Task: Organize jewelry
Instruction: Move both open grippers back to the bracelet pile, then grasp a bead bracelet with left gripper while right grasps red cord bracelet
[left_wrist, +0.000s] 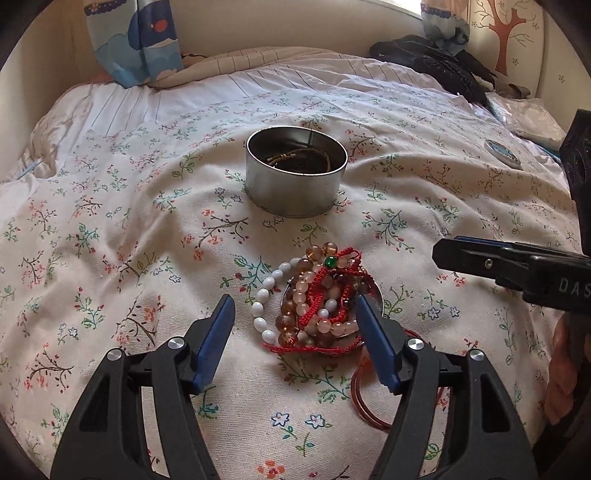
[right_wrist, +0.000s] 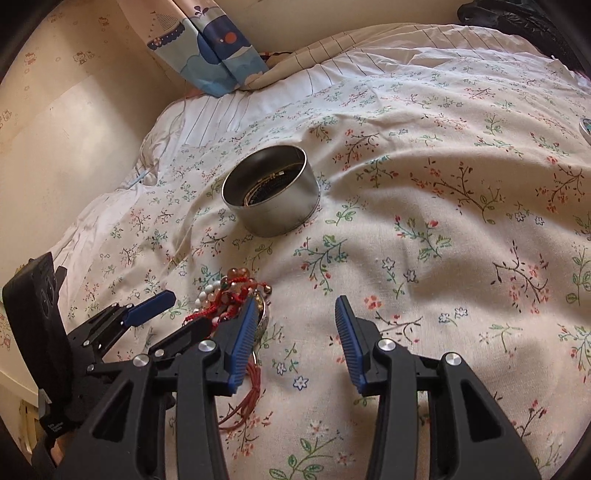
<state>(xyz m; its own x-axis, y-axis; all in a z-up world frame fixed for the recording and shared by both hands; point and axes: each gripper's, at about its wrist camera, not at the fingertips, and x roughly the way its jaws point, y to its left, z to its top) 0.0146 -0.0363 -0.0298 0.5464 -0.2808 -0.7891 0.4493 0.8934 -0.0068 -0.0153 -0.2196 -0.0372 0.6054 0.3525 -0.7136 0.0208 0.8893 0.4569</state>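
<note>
The left claw (left_wrist: 295, 314) hangs wide over the bed, its blue pads (left_wrist: 218, 343) standing either side of a heap of bracelets (left_wrist: 317, 299) without pressing on it; nothing is gripped. The heap is a tangle: a white bead string (left_wrist: 267, 299), amber and pink beads, a red knotted cord with a green stone (left_wrist: 330, 261), and what looks like a metal bangle under it all. A thin copper-red hoop (left_wrist: 364, 398) lies just behind the right pad, partly hidden by the finger.

The right claw (right_wrist: 293, 332) is also empty, its jaws parted about halfway over bare quilt (right_wrist: 424, 184) just beside the pile, one pad close to the bangle's edge.

Farther out stands a round metal tin (left_wrist: 297, 177), lid off, with a dark corded piece already coiled inside. It is well apart from the heap. A small round lid-like object (left_wrist: 503, 152) lies off to the right.

The risks, as I judge them, come from the tangle and the soft bed. Closing on the whole heap may snag the red cord and drag several pieces together, then shed beads on the way to the tin. Round beads could squirt from the pads. Pressing down may sink the heap into the quilt or pinch fabric. The tin sits on uneven folds and could tip if nudged.
</note>
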